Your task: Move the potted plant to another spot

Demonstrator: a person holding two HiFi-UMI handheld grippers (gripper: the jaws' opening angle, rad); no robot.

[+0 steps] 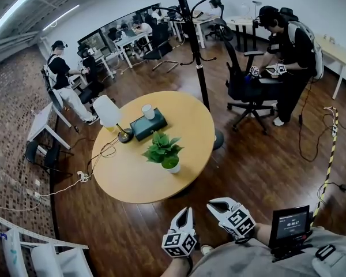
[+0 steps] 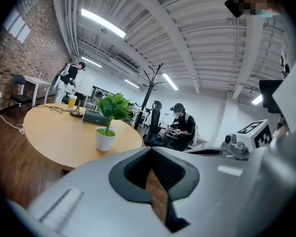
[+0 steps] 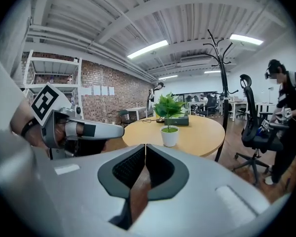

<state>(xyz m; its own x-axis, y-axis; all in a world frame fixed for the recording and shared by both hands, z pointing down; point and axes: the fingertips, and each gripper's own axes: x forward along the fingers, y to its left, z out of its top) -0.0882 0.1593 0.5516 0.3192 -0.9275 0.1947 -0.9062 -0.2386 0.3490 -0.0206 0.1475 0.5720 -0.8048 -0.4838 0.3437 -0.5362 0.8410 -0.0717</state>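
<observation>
Both closed, empty: left hand-held gripper, right hand-held gripper, well apart from potted plant on surface.

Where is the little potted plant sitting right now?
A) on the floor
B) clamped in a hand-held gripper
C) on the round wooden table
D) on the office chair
C: the potted plant stands upright on the round wooden table, near its edge.

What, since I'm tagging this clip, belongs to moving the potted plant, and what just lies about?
Job: potted plant, round table, left gripper, right gripper.
Lying about: desk lamp, dark box, cup, cable.
</observation>
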